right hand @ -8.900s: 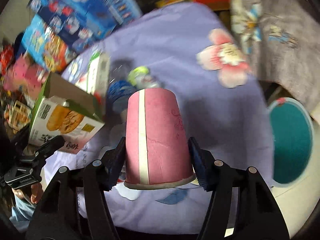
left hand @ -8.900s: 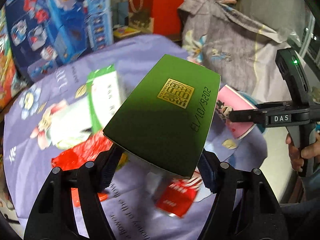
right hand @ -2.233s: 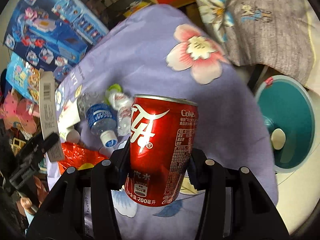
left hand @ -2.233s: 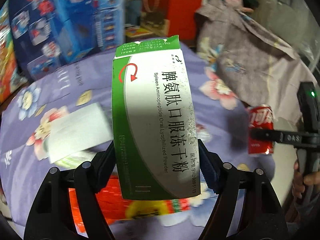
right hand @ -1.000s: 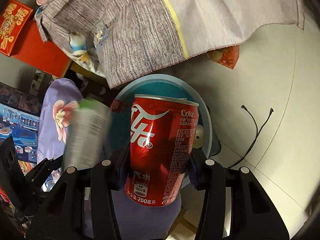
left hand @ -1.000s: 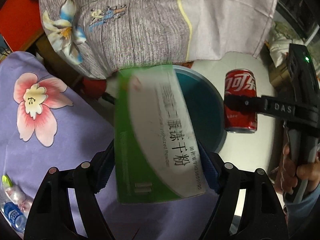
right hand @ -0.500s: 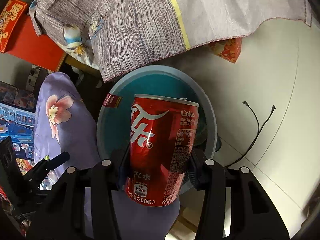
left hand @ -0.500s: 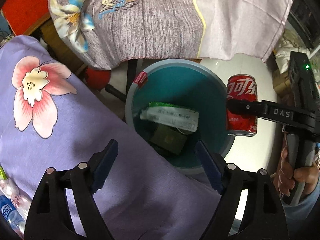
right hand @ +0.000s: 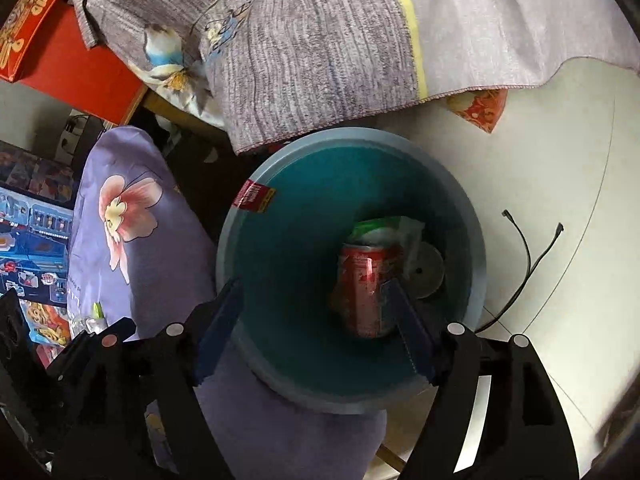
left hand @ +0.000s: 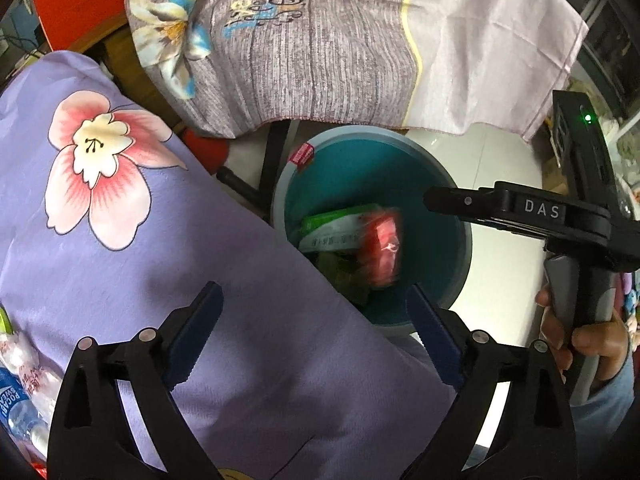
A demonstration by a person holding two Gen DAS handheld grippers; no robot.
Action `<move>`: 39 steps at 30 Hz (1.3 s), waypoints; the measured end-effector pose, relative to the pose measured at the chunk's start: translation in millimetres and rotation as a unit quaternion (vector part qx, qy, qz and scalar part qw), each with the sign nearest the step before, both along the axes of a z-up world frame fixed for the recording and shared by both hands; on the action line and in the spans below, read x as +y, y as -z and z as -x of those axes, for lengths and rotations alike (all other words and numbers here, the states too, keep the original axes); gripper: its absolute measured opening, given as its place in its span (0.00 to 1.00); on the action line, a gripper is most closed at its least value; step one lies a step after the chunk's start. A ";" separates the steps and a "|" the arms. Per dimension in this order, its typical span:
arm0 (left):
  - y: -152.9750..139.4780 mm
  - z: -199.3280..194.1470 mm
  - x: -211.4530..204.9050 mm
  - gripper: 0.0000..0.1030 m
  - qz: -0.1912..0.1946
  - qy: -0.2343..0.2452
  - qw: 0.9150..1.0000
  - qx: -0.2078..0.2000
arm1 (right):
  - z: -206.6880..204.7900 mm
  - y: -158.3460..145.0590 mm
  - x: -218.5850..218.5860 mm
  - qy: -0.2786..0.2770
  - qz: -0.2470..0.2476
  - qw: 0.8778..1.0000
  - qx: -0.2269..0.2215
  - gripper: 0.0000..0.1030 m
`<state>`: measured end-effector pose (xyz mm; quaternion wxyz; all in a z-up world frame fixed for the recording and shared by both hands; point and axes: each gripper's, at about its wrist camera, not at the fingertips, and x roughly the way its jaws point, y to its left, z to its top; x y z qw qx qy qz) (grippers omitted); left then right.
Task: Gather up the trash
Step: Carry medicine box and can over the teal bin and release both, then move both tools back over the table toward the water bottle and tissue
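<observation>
A teal bin (left hand: 280, 200) stands on the floor beside the purple cloth. A green-and-white box (left hand: 332, 232) lies inside it. A red cola can (left hand: 380, 248) shows blurred inside the bin, loose from any grip. My left gripper (left hand: 314, 296) hangs over the cloth's edge and the bin, its jaws opening with nothing between them. In the right wrist view my right gripper (right hand: 314, 286) is above the bin (right hand: 228, 240), its jaws opening. The can (right hand: 366, 288) is below them, free of the pads, partly behind the right finger. The box (right hand: 376, 226) lies behind it.
The purple flowered cloth (left hand: 120, 240) covers the table at the left. A grey flowered cloth (left hand: 320, 40) hangs behind the bin. Plastic bottles (left hand: 16, 392) lie at the lower left. A black cable (right hand: 528, 256) runs over the white floor. A hand (left hand: 592, 340) holds the right gripper's handle.
The green-and-white box left my left gripper and landed in the bin. My right gripper's jaws spread and let go of the cola can, which dropped into the bin.
</observation>
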<state>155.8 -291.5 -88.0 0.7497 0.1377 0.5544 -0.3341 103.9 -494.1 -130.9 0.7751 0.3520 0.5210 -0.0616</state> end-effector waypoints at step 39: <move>-52.9 48.4 224.5 0.91 0.067 -0.150 0.986 -0.040 | 5.1 -84.6 184.6 -0.136 0.076 0.988 -0.006 0.77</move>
